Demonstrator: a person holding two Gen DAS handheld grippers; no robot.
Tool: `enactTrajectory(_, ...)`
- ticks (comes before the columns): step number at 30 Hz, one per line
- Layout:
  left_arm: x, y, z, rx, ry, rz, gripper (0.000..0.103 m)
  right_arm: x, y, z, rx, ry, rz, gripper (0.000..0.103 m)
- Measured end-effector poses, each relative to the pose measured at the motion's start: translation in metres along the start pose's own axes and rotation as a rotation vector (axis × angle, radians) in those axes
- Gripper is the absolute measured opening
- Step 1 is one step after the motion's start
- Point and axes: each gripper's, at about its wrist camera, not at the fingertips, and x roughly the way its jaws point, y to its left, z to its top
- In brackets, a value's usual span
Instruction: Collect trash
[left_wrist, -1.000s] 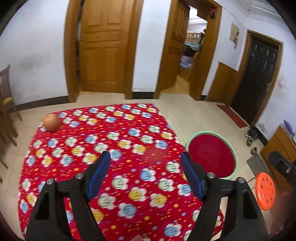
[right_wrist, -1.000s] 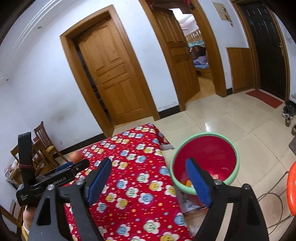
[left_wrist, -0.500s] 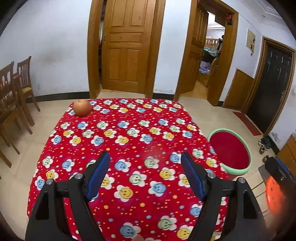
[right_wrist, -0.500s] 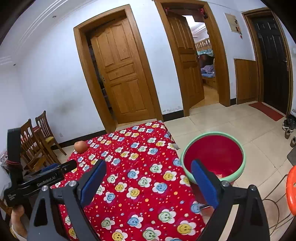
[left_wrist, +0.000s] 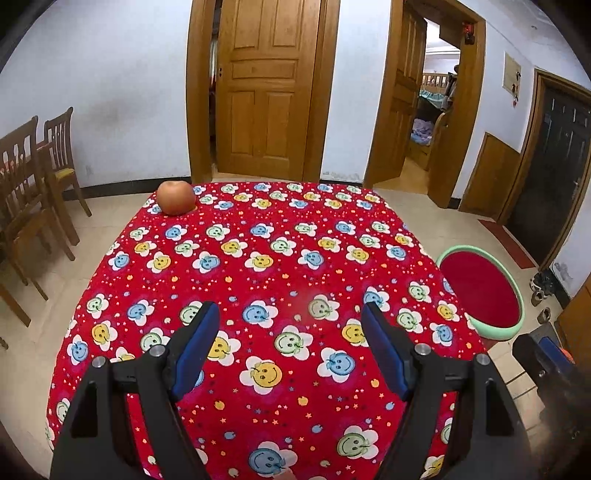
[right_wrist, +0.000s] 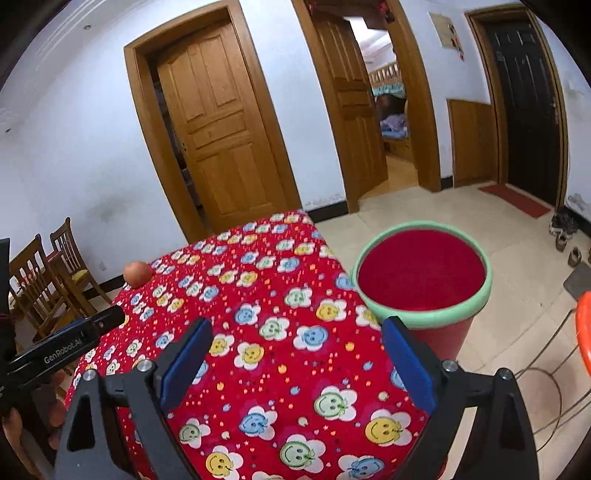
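A table under a red cloth with smiley flowers (left_wrist: 277, 258) (right_wrist: 258, 295) fills both views. An orange-red apple (left_wrist: 176, 197) (right_wrist: 137, 273) sits at its far left corner. A red bin with a green rim (left_wrist: 495, 330) (right_wrist: 424, 317) stands on the floor by the table's right side. My left gripper (left_wrist: 291, 317) hovers open over the near middle of the cloth, nothing between its blue pads. My right gripper (right_wrist: 297, 328) is open too, over the cloth's right part with the bin just beyond its right finger. The left gripper's body (right_wrist: 66, 347) shows at the right wrist view's left edge.
Wooden chairs (left_wrist: 33, 177) (right_wrist: 48, 280) stand left of the table. An orange stool (right_wrist: 585, 332) is at the far right, shoes (right_wrist: 561, 229) lie near a dark door. Two wooden doors are in the back wall, one of them open onto a bedroom.
Both grippers have come down closer to the cloth. The left view swung so the apple sits nearer the middle and the bin further right. The right jaws stand wider than a second ago.
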Motion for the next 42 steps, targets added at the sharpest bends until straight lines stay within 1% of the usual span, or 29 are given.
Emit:
enactTrajectory(9, 0.005, -0.002, -0.003, 0.011, 0.01, 0.005, 0.078, 0.003, -0.005, -0.004, 0.016, 0.015, -0.017, 0.095)
enactTrajectory(16, 0.005, -0.005, -0.004, 0.024, 0.012, -0.005, 0.078, 0.002, -0.01, -0.002, 0.028, 0.014, -0.022, 0.095)
enactTrajectory(42, 0.004, -0.004, -0.005, 0.022, 0.01, 0.001, 0.078, 0.0, -0.009, 0.001, 0.022, 0.01, -0.021, 0.095)
